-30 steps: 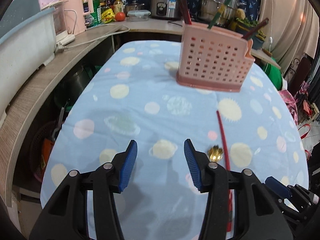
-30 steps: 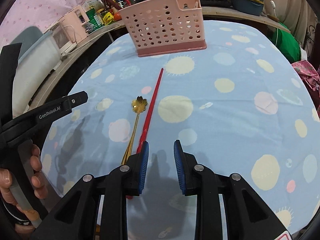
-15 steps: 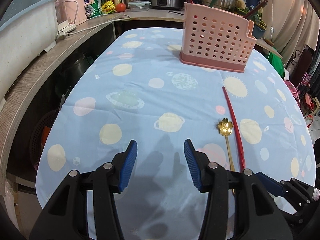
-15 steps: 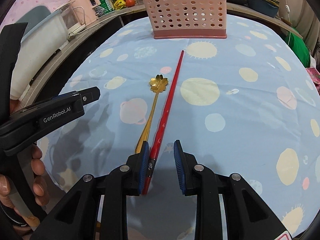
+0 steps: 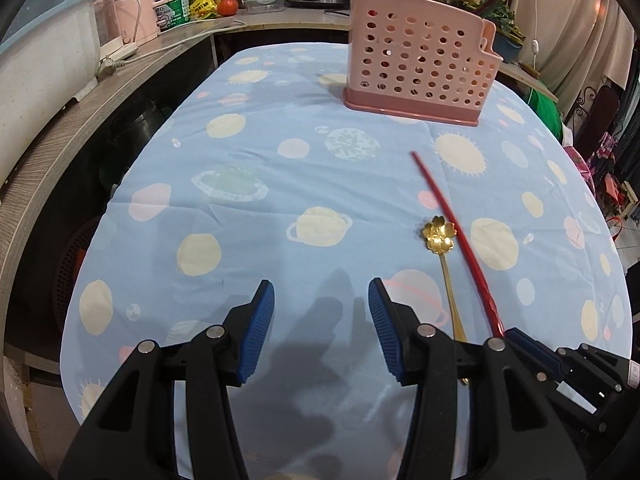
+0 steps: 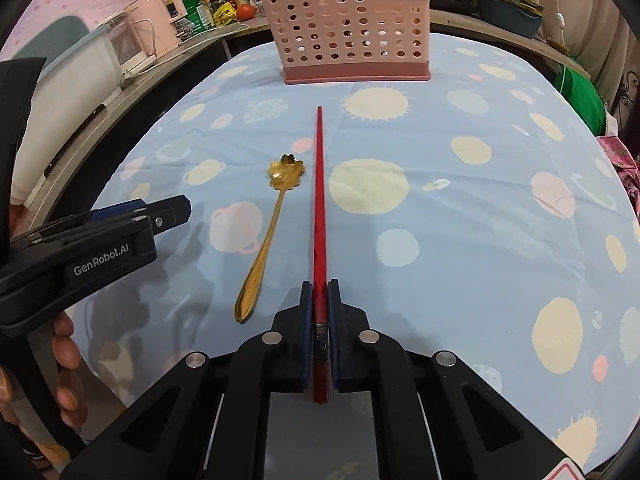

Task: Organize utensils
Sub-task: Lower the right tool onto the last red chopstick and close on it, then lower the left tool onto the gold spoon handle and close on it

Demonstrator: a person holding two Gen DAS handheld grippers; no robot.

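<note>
Fingers (image 6: 305, 304) of the right gripper (image 6: 320, 300) have now closed on the red chopstick (image 6: 319, 200).

Left wrist view: low over near edge of table (image 5: 248, 184), facing along left gripper (image 5: 321, 294) toward pink utensil basket (image 5: 418, 68) at far end; right gripper (image 5: 532, 346) poking in at lower right corner.

Right wrist view: similarly low and close, facing same way along right gripper (image 6: 320, 292), set further right; left gripper (image 6: 160, 212) visible at left edge.

Shared by both: blue planet-print cloth, basket (image 6: 352, 24), red chopstick (image 5: 452, 216) (image 6: 319, 184), gold spoon (image 5: 440, 236) (image 6: 276, 200), counter clutter behind.
</note>
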